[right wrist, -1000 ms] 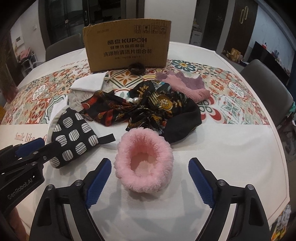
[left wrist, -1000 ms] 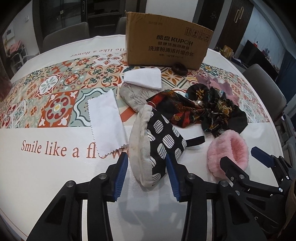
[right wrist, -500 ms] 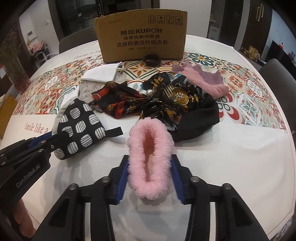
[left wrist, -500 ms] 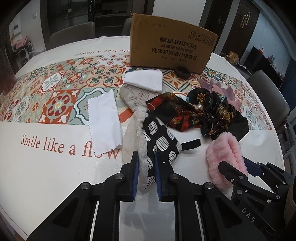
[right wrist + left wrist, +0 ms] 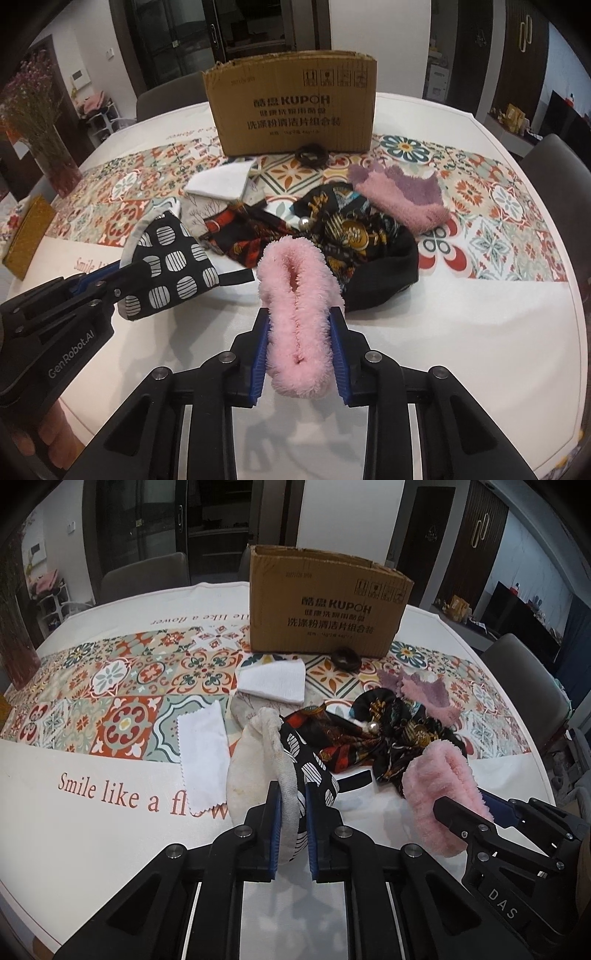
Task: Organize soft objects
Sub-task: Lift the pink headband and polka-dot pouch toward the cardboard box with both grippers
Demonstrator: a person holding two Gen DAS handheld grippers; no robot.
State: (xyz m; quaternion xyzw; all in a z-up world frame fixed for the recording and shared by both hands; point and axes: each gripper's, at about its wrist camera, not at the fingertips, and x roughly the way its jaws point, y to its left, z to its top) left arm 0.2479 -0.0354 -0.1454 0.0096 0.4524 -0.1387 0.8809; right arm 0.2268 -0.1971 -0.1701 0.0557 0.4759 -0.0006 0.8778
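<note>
On the counter (image 5: 110, 830), covered by a white cloth with a patterned tile band, both claws had closed on soft things near its front edge. The left claw (image 5: 291, 827) was clamped on the pale edge of a black mitt with white spots (image 5: 314, 771), its blue pads pressed tight against the fabric from both sides; the mitt's cream lining bulged out to the left of the pads. Seen from the right wrist, the same mitt (image 5: 173, 262) sat low beside the counter, with a black loop sticking out toward the pink piece. The right claw (image 5: 299, 350) was squeezed around a fluffy pink band (image 5: 295, 302), flattening it into a long narrow fold between the pads. Just behind both lay a heap of dark patterned scarves (image 5: 351, 236) with a pearl bead on top, and beyond that a pink and purple fuzzy cloth (image 5: 402, 195). A folded white cloth (image 5: 273, 681) and a thin white wipe (image 5: 203, 757) lay left of the heap. A cardboard box (image 5: 291, 107) stood upright at the back, a dark hair tie (image 5: 312, 155) touching its base.
</note>
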